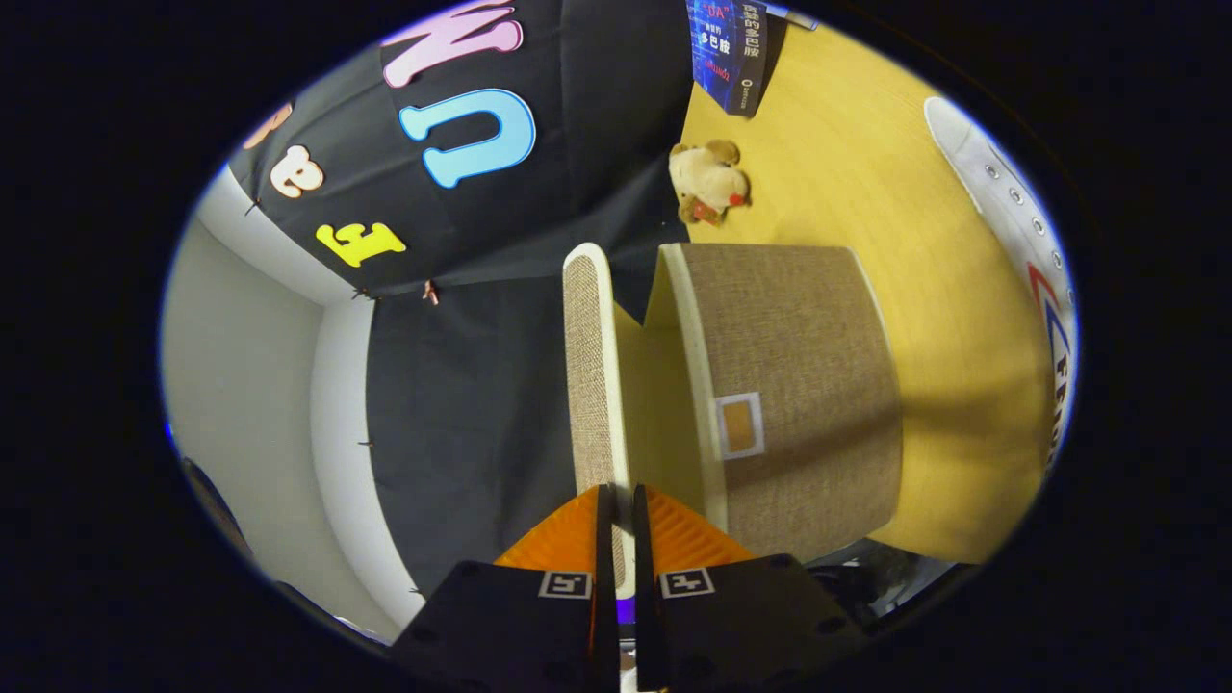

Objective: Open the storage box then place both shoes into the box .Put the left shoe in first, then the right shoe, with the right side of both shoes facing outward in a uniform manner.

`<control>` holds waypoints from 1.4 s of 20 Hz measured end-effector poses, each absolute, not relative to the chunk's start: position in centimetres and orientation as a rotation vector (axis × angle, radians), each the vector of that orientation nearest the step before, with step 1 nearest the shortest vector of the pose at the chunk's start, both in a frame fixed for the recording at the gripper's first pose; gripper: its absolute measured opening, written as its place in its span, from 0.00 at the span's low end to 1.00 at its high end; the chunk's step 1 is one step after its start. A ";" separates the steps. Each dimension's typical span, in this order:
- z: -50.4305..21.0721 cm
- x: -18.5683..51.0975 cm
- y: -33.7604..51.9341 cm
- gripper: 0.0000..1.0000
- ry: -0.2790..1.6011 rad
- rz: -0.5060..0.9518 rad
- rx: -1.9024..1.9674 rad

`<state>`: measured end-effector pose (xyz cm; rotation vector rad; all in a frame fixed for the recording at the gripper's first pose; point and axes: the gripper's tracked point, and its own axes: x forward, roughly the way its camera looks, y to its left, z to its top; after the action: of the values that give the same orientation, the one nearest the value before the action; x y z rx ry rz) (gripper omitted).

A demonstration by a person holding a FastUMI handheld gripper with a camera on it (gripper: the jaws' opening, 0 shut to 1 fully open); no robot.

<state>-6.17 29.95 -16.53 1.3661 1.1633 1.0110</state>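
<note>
Storage box lid [589, 371] sits pinched edge-on between our jaws [623, 534], which press on its two faces at the near rim, so we hold it lifted clear of the box. We judge it light and stiff, a fabric-covered panel with a pale border; the woven face should give good friction, and gripping by the rim as we do now looks sound. Just beside it, past the fingers [568, 539], the storage box [799, 385] rests on the bench [847, 164], its mouth open toward the lid and a small label holder on its side. Farther off we see a white shoe [1020, 221] lying well apart from the box, probably soft canvas, best taken by the heel or collar. Beyond the box lie a plush toy [707, 180] and a book [729, 53].
</note>
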 end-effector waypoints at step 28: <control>-5.6 -6.4 58.1 0.08 1.070 1.100 1.050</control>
<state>-6.43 58.12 -5.62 1.0498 1.0698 1.0998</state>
